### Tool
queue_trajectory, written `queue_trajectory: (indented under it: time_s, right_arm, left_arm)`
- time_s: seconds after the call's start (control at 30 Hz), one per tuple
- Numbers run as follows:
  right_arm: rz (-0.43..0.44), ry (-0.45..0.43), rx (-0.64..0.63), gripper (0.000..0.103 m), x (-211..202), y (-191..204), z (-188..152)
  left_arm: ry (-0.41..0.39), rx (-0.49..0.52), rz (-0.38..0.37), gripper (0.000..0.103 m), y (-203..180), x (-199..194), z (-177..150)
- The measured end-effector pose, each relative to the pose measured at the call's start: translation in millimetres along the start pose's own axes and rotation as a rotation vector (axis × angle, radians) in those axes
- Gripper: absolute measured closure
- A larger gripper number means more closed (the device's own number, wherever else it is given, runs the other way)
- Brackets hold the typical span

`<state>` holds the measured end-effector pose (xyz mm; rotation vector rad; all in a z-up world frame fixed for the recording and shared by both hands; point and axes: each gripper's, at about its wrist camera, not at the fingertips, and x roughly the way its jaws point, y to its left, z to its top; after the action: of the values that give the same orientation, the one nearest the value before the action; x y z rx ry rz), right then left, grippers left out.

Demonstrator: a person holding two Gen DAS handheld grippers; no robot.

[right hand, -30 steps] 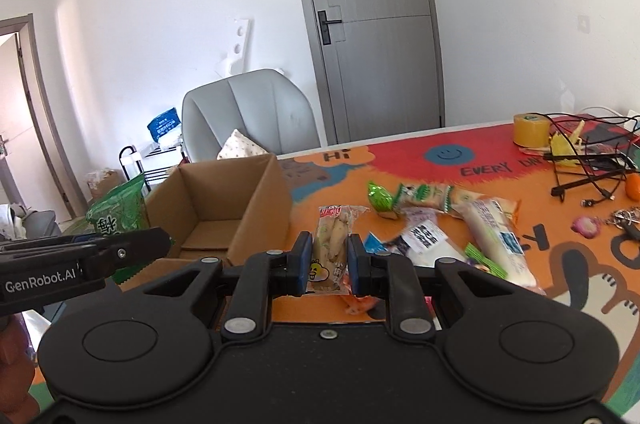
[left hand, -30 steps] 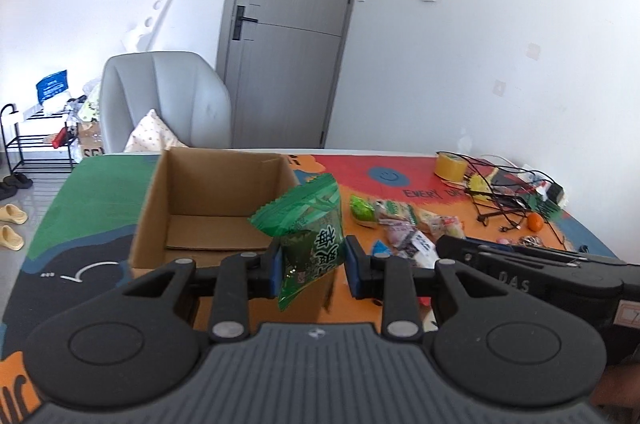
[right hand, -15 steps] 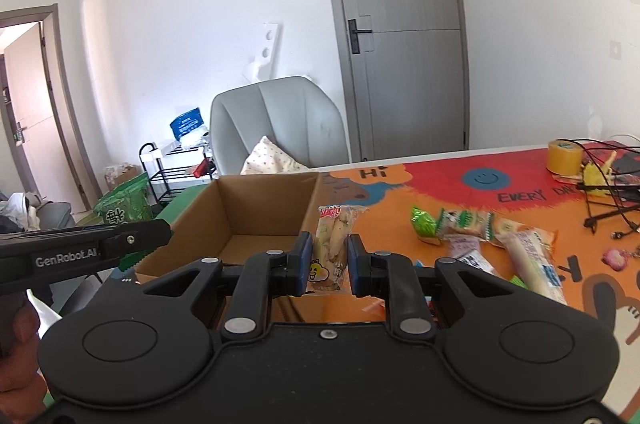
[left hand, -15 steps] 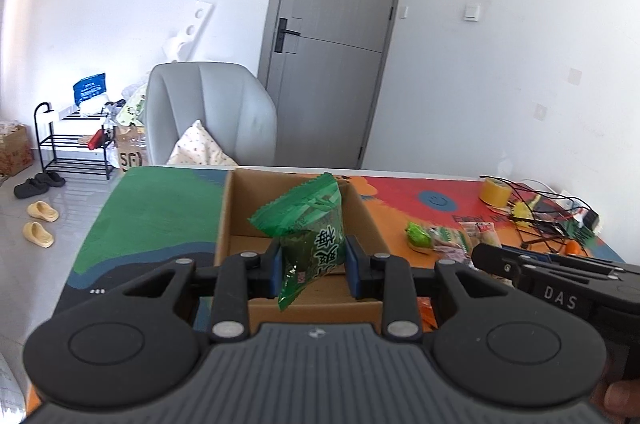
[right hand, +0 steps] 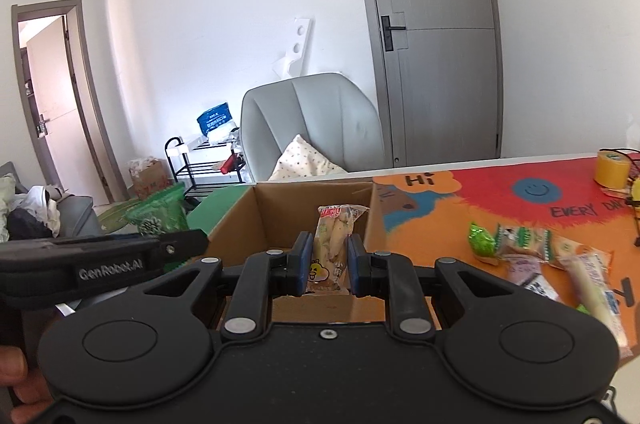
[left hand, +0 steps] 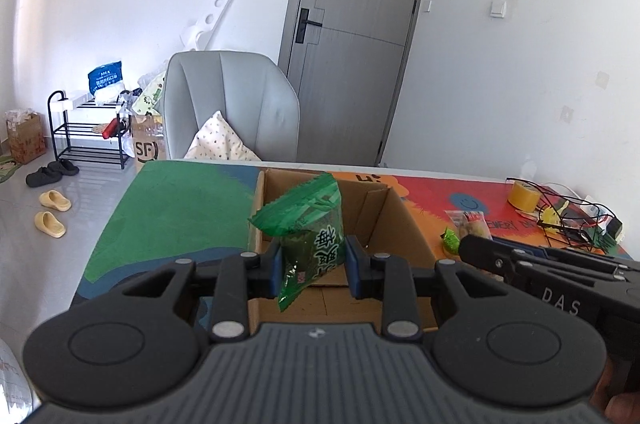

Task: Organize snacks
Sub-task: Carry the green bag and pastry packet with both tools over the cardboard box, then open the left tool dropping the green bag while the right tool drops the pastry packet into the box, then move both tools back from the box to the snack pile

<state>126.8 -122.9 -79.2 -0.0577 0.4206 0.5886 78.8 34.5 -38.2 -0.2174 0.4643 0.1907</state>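
My left gripper (left hand: 312,270) is shut on a green snack packet (left hand: 310,224) and holds it upright above the near side of the open cardboard box (left hand: 404,220). My right gripper (right hand: 327,270) is shut on a clear packet of pale bread snacks (right hand: 332,244), held above the same cardboard box (right hand: 240,220) near its front wall. The left gripper and its green snack packet (right hand: 160,214) show at the left of the right wrist view. Several loose snack packets (right hand: 532,248) lie on the colourful mat to the right of the box.
A yellow tape roll (right hand: 612,168) and a black wire rack with cables (left hand: 568,212) sit at the table's far right. A grey chair (left hand: 232,112) with a cushion stands behind the table. A shoe rack (left hand: 88,128) and slippers are on the floor at the left.
Both grippers have moved left with their packets, from beside the snack pile to over the cardboard box. The box now lies straight ahead in both views.
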Motion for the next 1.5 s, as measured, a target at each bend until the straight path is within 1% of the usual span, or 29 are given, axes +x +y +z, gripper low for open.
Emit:
queue_trajectory:
  time_s: [0.2, 0.3, 0.37, 0.43, 0.5, 0.6, 0.67, 0.73, 0.87, 0.9, 0.97, 1.07, 1.2, 1.27, 1.43, 1.5]
  right_arm:
    - [0.008, 0.013, 0.015, 0.083, 16.2, 2.1, 3.8]
    - [0.016, 0.021, 0.026, 0.083, 22.7, 2.0, 4.3]
    - [0.019, 0.027, 0.034, 0.083, 27.5, 1.9, 4.8]
    - [0.029, 0.031, 0.044, 0.083, 30.8, 2.1, 4.7]
    - [0.038, 0.036, 0.055, 0.083, 34.0, 1.9, 4.3]
    - [0.060, 0.042, 0.079, 0.082, 38.1, 2.0, 3.6]
    - [0.080, 0.048, 0.104, 0.079, 40.0, 0.2, 3.9]
    - [0.083, 0.048, 0.121, 0.076, 38.5, -2.5, 3.8]
    - [0.053, 0.042, 0.133, 0.067, 30.0, -8.9, 2.4]
    - [0.045, 0.040, 0.139, 0.066, 26.6, -11.0, 1.7]
    - [0.031, 0.035, 0.145, 0.057, 20.3, -15.9, -0.2]
    - [0.000, 0.031, 0.152, 0.048, 8.3, -22.5, -4.9]
    - [-0.028, 0.037, 0.171, 0.041, -3.6, -33.5, -13.0]
    - [-0.044, 0.040, 0.172, 0.032, -8.8, -38.3, -16.7]
    - [-0.070, 0.044, 0.192, 0.030, -21.7, -52.4, -23.7]
    - [-0.077, 0.046, 0.197, 0.026, -26.2, -56.8, -24.6]
  left_arm:
    - [0.046, -0.016, -0.011, 0.073, 6.9, 19.1, 0.0]
    - [0.047, -0.031, 0.006, 0.067, 10.6, 20.9, 1.7]
    - [0.039, -0.032, 0.021, 0.053, 13.1, 20.0, 3.4]
    - [0.036, -0.042, 0.030, 0.049, 17.4, 18.8, 4.1]
    - [0.031, -0.052, 0.044, 0.048, 20.6, 17.0, 4.6]
    - [0.024, -0.066, 0.057, 0.042, 24.9, 13.7, 4.0]
    - [0.019, -0.069, 0.066, 0.032, 26.9, 12.2, 3.7]
    - [0.011, -0.073, 0.077, 0.026, 28.3, 10.6, 2.5]
    - [0.005, -0.064, 0.092, 0.017, 25.7, 10.0, 0.3]
    - [0.005, -0.063, 0.091, 0.016, 24.1, 10.1, -0.3]
    - [0.003, -0.063, 0.094, 0.014, 20.5, 9.8, -2.3]
    - [-0.006, -0.047, 0.101, 0.010, 12.7, 8.5, -4.9]
    - [-0.005, -0.034, 0.080, 0.009, 3.1, 5.1, -8.0]
    - [-0.002, -0.027, 0.068, 0.008, -2.3, 3.6, -10.1]
    - [0.008, 0.007, 0.039, 0.008, -17.9, 0.9, -16.2]
    - [0.008, 0.016, 0.042, 0.007, -23.4, -0.6, -19.1]
